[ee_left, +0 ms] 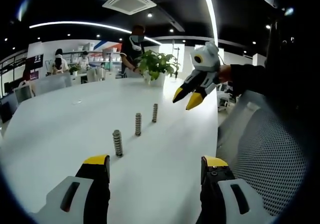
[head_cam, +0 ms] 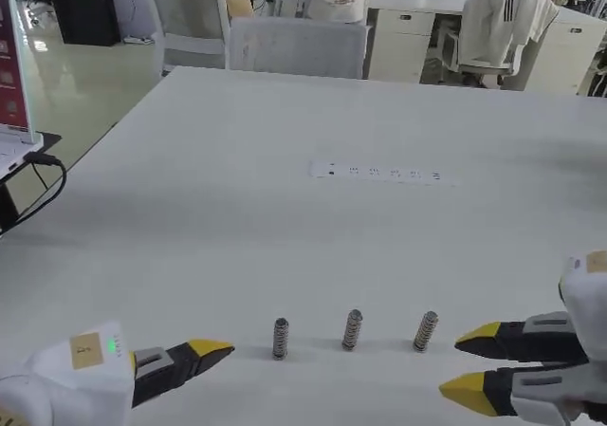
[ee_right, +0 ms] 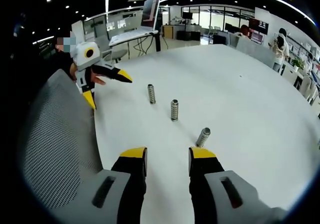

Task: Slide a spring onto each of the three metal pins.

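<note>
I am holding the left gripper (ee_left: 155,161) with its fingers (ee_left: 95,166) spread wide and nothing between them. The left spring (head_cam: 280,338) is standing upright on the table (head_cam: 285,208), a little ahead of those fingertips. The middle spring (head_cam: 352,329) is standing about halfway between the two pairs of fingers, also close to upright. The right spring (head_cam: 426,331) is leaning slightly, just in front of the right gripper (head_cam: 471,360). That gripper's fingers are parted too, more narrowly, and are gripping nothing.

I am judging the task to be nearly or fully done. All three springs are standing in a row as if each were on a pin, and no loose spring is lying near either set of fingers. The pins themselves are hiding inside the coils, so I cannot confirm them. The lean of the right spring may mean it needs seating.

I am making out no readable writing. A tan sticker (head_cam: 85,350) behind the left fingers and the markings on a power strip (head_cam: 375,172) well beyond the fingertips are too small to read.
</note>
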`<action>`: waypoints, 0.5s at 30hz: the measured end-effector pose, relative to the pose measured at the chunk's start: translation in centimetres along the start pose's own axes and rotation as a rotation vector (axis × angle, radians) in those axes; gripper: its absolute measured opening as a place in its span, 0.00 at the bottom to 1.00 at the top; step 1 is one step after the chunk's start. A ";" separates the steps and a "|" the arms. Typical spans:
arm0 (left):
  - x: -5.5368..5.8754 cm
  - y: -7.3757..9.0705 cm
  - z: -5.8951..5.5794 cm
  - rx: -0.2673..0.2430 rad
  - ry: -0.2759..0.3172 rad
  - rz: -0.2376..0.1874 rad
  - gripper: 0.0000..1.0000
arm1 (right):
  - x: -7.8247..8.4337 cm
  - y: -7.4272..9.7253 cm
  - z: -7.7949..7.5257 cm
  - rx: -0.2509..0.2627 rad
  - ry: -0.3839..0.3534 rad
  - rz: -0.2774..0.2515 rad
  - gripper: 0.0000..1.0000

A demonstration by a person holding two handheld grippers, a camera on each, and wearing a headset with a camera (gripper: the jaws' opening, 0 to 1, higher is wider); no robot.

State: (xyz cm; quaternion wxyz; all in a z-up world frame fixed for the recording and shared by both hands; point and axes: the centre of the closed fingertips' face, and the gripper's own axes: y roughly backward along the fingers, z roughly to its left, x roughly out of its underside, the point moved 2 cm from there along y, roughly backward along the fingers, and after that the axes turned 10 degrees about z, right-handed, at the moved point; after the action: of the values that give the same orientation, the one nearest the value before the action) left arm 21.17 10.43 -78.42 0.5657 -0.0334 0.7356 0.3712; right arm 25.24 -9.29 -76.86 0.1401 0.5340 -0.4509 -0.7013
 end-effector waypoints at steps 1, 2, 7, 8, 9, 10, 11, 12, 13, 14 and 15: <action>0.0 0.0 0.0 0.000 0.002 -0.001 0.70 | 0.1 0.2 -0.1 0.007 -0.003 -0.013 0.33; 0.1 0.0 0.0 -0.001 0.004 -0.001 0.70 | 0.2 0.3 -0.2 0.009 -0.013 -0.019 0.34; 0.1 0.0 0.0 -0.003 0.006 0.001 0.71 | 1.3 0.6 -0.7 0.020 -0.045 -0.034 0.38; 0.1 0.0 0.0 -0.005 0.007 0.000 0.71 | 1.5 0.7 -0.9 0.033 -0.049 -0.044 0.39; 0.1 0.0 0.1 -0.006 0.009 -0.002 0.71 | 1.5 0.8 -0.9 0.041 -0.047 -0.054 0.41; 0.1 0.0 0.1 -0.007 0.011 -0.003 0.71 | 1.5 0.9 -1.0 0.046 -0.045 -0.066 0.43; 0.2 0.0 0.2 -0.009 0.014 -0.003 0.71 | 1.4 1.1 -1.0 0.057 -0.040 -0.091 0.46; 0.3 0.0 0.2 -0.011 0.017 -0.002 0.71 | 1.5 1.2 -1.1 0.066 -0.033 -0.105 0.48; 0.3 0.0 0.3 -0.012 0.019 -0.001 0.71 | 1.7 1.2 -1.1 0.069 -0.028 -0.108 0.50; 0.4 0.0 0.2 -0.012 0.020 0.000 0.71 | 1.7 1.2 -1.1 0.072 -0.021 -0.114 0.53; 0.4 0.0 0.2 -0.013 0.022 0.001 0.71 | 1.7 1.2 -1.1 0.076 -0.013 -0.123 0.54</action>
State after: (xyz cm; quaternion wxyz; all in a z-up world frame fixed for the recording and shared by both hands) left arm 21.20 10.72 -78.79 0.5572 -0.0410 0.7393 0.3759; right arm 25.15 -11.65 -77.00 0.0736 0.5611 -0.4443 -0.6945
